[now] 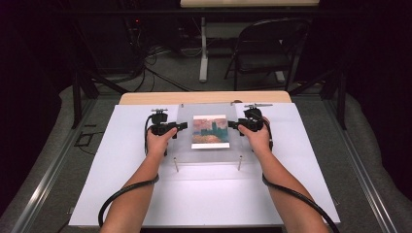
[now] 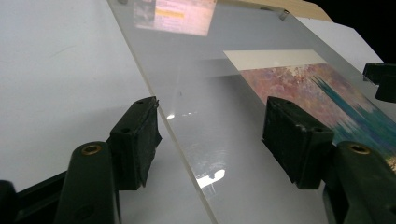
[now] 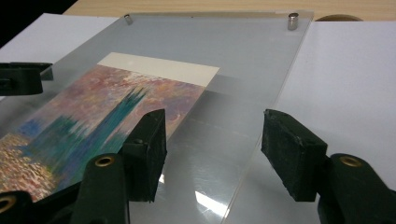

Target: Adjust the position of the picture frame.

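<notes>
The clear acrylic sheet rests over the print on its standoffs, ungripped — left gripper and right gripper straddle its side edges, jaws wide, so any lift or shift seems ahead.

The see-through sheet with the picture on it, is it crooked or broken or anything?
Nothing stands out. The clear sheet lies square on the white table cover, its edges whole, and the painted picture sits straight near its middle. The left gripper and right gripper each straddle a side edge, open.
</notes>
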{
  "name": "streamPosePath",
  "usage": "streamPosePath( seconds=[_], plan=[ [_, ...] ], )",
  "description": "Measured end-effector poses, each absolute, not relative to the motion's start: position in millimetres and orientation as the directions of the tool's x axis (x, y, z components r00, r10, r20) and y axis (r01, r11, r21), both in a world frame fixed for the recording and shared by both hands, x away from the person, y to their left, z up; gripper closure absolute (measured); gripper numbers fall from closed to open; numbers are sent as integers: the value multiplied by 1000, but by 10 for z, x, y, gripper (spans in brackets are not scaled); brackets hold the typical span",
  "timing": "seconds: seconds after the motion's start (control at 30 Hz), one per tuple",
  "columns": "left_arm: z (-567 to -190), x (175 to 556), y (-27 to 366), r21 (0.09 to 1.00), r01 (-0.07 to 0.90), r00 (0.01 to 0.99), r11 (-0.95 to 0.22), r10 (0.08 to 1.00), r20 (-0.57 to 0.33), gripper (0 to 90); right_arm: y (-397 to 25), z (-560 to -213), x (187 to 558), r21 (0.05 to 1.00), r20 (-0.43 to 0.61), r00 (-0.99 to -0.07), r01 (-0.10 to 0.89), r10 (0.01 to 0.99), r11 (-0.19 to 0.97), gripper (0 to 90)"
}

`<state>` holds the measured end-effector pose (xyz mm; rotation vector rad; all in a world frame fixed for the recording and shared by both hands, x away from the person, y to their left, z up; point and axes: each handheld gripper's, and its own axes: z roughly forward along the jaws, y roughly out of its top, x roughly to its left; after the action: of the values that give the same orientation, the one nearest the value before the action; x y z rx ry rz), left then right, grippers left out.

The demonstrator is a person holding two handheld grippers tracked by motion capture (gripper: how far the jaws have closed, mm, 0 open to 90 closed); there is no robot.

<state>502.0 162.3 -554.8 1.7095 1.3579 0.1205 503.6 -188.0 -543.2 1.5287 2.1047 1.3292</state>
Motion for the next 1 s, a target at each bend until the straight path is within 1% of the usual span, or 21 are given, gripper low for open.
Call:
streamPosePath(
  seconds=[0.2, 0.37, 0.7, 1.0],
  plan=[
    [-5572, 5011, 1637, 680, 731, 377, 58, 796, -473, 343, -1929, -5481, 5029, 736, 373, -421, 677, 827, 12, 397],
    [-5583, 5008, 1621, 669, 741, 375, 59, 789, -486, 301, -1923, -5510, 5033, 730, 398, -410, 683, 821, -13, 360],
    [-5632, 4987, 1600, 658, 746, 370, 97, 762, -532, 294, -1909, -5526, 5026, 727, 410, -395, 686, 822, -32, 345],
    [-5670, 4986, 1588, 663, 739, 369, 119, 751, -547, 293, -1929, -5558, 5020, 711, 452, -375, 699, 809, -73, 344]
  ],
)
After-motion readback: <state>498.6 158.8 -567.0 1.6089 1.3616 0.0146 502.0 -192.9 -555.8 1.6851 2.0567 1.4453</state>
